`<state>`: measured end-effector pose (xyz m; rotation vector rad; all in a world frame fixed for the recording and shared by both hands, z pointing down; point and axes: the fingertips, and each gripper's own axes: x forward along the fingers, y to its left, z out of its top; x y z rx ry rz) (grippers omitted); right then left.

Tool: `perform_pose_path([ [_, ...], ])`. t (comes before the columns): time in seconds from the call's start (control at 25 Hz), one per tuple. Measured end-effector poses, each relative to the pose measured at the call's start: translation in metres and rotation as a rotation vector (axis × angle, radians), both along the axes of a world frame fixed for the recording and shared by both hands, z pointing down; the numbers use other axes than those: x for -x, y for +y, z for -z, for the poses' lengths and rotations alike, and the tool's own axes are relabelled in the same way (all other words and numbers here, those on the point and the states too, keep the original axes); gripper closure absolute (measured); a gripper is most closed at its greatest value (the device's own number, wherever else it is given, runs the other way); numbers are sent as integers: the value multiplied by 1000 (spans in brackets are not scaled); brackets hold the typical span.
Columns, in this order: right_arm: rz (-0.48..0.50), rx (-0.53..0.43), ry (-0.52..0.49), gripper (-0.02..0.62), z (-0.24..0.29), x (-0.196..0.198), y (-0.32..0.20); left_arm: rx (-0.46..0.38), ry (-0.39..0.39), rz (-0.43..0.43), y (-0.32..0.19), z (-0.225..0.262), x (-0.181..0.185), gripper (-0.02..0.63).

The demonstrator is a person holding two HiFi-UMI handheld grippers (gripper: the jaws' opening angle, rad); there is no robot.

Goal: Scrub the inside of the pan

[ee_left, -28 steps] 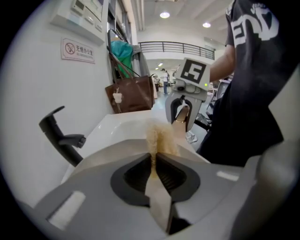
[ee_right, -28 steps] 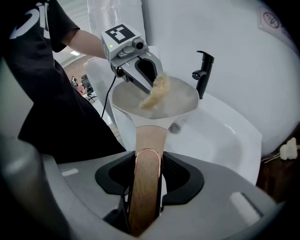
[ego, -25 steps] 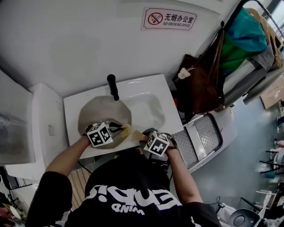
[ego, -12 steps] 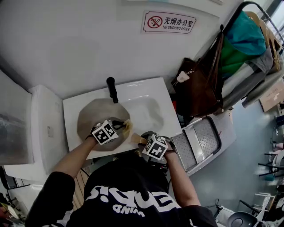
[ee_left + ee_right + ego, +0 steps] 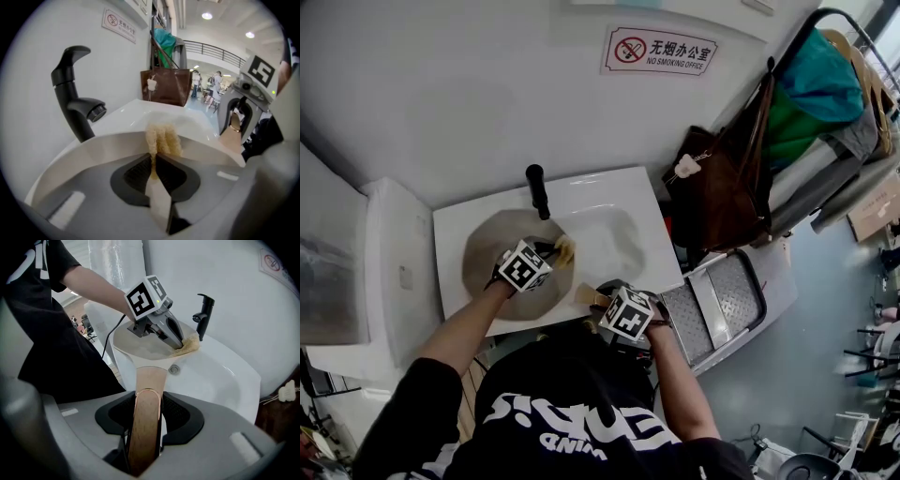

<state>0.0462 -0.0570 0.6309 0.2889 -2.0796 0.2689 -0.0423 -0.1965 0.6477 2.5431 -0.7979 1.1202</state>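
The pan [image 5: 486, 251] sits flat on the left part of the white sink [image 5: 614, 202], its pale inside facing up. Its wooden handle [image 5: 149, 380] sticks out over the front edge at about 4 o'clock. From here it looks like a rigid thing with some weight. On that glazed surface I'd expect it to skate or spin under sideways pressure, so the handle is the sensible place to hold it steady.

That is where the right gripper [image 5: 145, 420] has it, with its jaws pressed against both sides of the wood near the free end. A hold that far out gives good leverage against turning.

The left gripper [image 5: 551, 251] pinches a yellowish sponge [image 5: 163, 137] between its closed jaws, and the sponge's frayed front bulges out past the tips. It looks soft and squashy, so it should flatten and follow the pan's curve rather than scratch it. The sponge rests at the pan's rim at roughly 2 o'clock, on the inner wall.

A black faucet [image 5: 537, 187] stands at the pan's 12 o'clock. The basin opens at 3 o'clock, and a brown bag [image 5: 722, 183] hangs beyond it.
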Motion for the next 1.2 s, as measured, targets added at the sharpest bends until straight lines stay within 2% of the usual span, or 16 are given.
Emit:
perform_pose_path([
  [0.44,2,2,1,433,1,-1,0,21,-25,214,-47,-3,41,576],
  [0.76,6,6,4,431,0,-2,1,-23,-106,325,-75,9,91,577],
  [0.96,11,2,9,432,1,-3,-1,-66,-159,324,-80,27,112,576],
  [1.2,14,0,11,432,2,-4,0,-101,-285,285,-79,35,148,575],
])
